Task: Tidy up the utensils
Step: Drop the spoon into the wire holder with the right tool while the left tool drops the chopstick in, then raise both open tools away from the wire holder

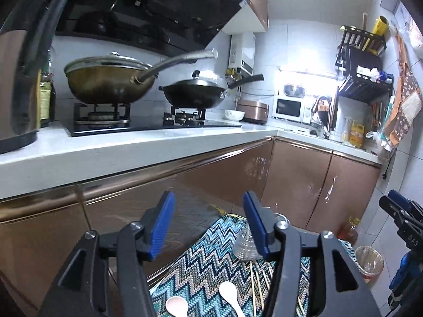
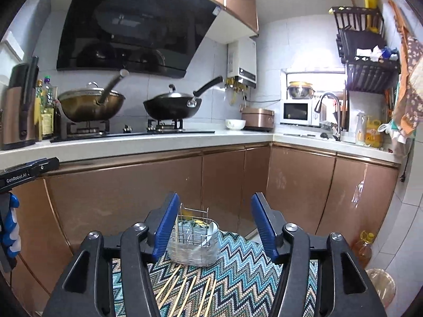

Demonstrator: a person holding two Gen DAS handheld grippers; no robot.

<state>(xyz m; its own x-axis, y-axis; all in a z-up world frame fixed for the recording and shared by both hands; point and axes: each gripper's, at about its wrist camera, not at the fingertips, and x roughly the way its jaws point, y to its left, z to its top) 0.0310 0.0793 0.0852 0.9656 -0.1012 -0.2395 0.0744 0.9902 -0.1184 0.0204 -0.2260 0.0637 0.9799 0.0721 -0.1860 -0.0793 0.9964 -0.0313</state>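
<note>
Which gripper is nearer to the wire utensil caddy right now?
Right, by my reading. The right gripper points straight at the wire utensil caddy, framed between its open fingers. The left gripper sits left, the caddy behind its right finger.

Empty, open left tool [image 1: 208,224] above zigzag cloth [image 1: 211,259], two spoons [image 1: 176,307], loose chopsticks [image 1: 257,288].

Zigzag-patterned cloth [image 2: 238,269] with wire utensil caddy [image 2: 194,240], loose chopsticks [image 2: 182,293], two white spoons [image 1: 230,294].
</note>
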